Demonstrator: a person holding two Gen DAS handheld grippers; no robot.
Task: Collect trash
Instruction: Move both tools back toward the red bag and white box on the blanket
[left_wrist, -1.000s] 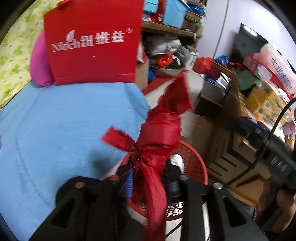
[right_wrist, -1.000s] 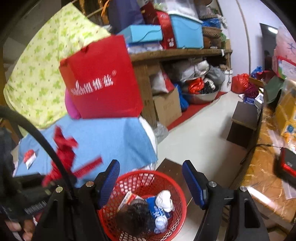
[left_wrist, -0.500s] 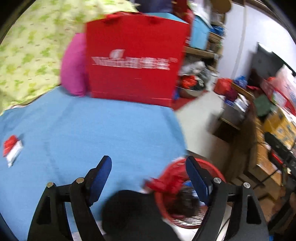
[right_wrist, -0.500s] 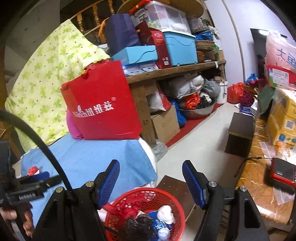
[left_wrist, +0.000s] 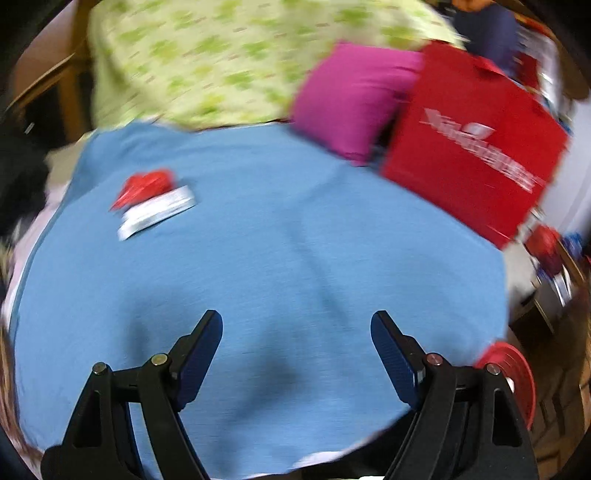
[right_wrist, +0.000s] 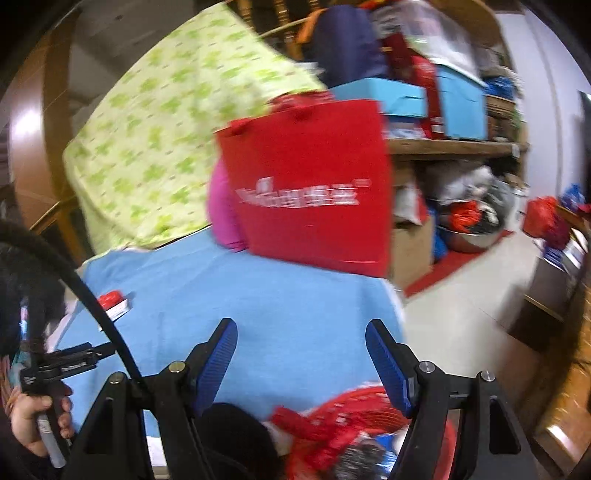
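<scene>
A red and white wrapper (left_wrist: 153, 203) lies on the blue cloth (left_wrist: 277, 240) at the far left; it also shows in the right wrist view (right_wrist: 114, 304). My left gripper (left_wrist: 296, 334) is open and empty above the cloth, well short of the wrapper. My right gripper (right_wrist: 301, 341) is open and empty over the cloth's near edge. The red mesh basket (right_wrist: 354, 410) sits below it with a red ribbon (right_wrist: 314, 432) and other trash inside; its rim shows in the left wrist view (left_wrist: 517, 373).
A red paper bag (left_wrist: 476, 147) and a pink cushion (left_wrist: 351, 99) stand at the back of the cloth, with a green-patterned blanket (left_wrist: 221, 59) behind. Cluttered shelves (right_wrist: 454, 144) and boxes fill the right. The left gripper's handle and hand (right_wrist: 40, 402) show at left.
The left gripper let go of the red ribbon, which now lies in the basket, opened, and swung left over the blue cloth towards the wrapper. The right gripper stayed open and rose slightly.
</scene>
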